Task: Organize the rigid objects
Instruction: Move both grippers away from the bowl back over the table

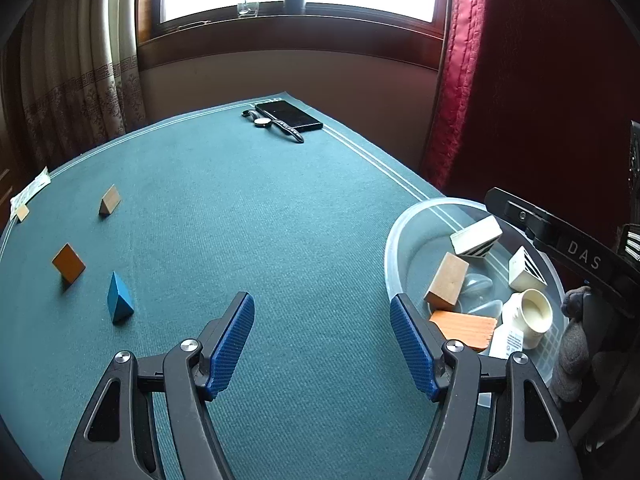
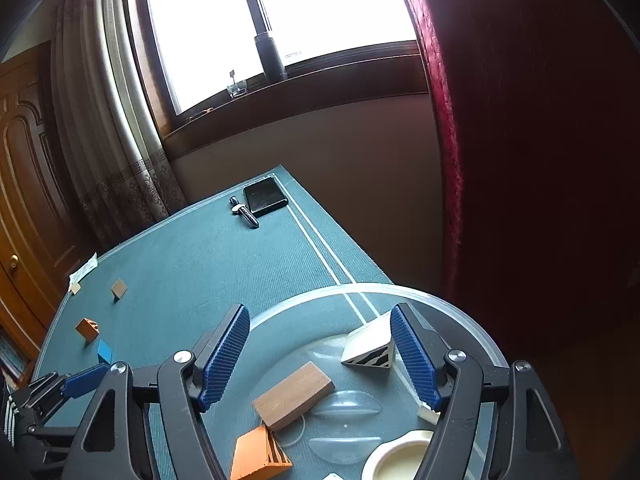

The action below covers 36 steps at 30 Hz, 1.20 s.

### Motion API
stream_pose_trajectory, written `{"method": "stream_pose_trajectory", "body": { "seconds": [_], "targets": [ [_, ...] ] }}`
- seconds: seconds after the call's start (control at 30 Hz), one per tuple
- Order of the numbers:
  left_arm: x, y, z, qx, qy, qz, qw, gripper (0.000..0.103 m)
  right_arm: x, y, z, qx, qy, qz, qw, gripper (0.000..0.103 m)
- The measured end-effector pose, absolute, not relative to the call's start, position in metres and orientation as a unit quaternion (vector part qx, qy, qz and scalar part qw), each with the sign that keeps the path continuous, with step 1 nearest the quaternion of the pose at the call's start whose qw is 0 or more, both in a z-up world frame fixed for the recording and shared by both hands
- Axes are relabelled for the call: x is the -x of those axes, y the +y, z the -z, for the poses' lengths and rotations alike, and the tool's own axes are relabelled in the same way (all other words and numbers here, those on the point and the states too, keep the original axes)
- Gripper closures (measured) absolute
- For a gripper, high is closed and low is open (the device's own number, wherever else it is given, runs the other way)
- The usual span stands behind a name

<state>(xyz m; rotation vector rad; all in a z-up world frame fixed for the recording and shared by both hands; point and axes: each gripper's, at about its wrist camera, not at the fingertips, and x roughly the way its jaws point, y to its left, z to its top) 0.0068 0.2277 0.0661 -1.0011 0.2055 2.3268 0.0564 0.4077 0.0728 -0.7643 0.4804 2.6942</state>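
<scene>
A clear plastic bowl (image 1: 394,240) sits at the table's right edge, also in the right wrist view (image 2: 460,312). It holds a brown block (image 1: 446,280), an orange block (image 1: 464,328), white striped wedges (image 1: 476,236) and a cream ring (image 1: 534,312). On the left lie a blue wedge (image 1: 119,298), an orange block (image 1: 69,263), a tan wedge (image 1: 110,200) and a small tan piece (image 1: 22,212). My left gripper (image 1: 322,344) is open and empty over the cloth, left of the bowl. My right gripper (image 2: 320,354) is open and empty above the bowl.
The green cloth (image 1: 240,208) covers the table. A black phone (image 1: 288,115) and a wristwatch (image 1: 272,124) lie at the far edge. A paper slip (image 1: 30,192) lies at the left edge. A red curtain (image 1: 520,80) hangs at right.
</scene>
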Motion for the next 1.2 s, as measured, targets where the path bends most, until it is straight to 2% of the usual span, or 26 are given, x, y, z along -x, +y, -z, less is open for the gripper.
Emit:
{"method": "stream_pose_trajectory", "body": {
  "seconds": [0.6,1.2],
  "targets": [
    [0.010,0.195,-0.063,0.383,0.052,-0.886,0.257,0.032,-0.053,0.388,-0.069,0.269,0.137,-0.944,0.136,0.025],
    [0.051,0.117,-0.058,0.392,0.005,-0.908,0.150,0.032,-0.049,0.326,-0.063,0.276,0.062,-0.957,0.064,0.024]
  ]
}}
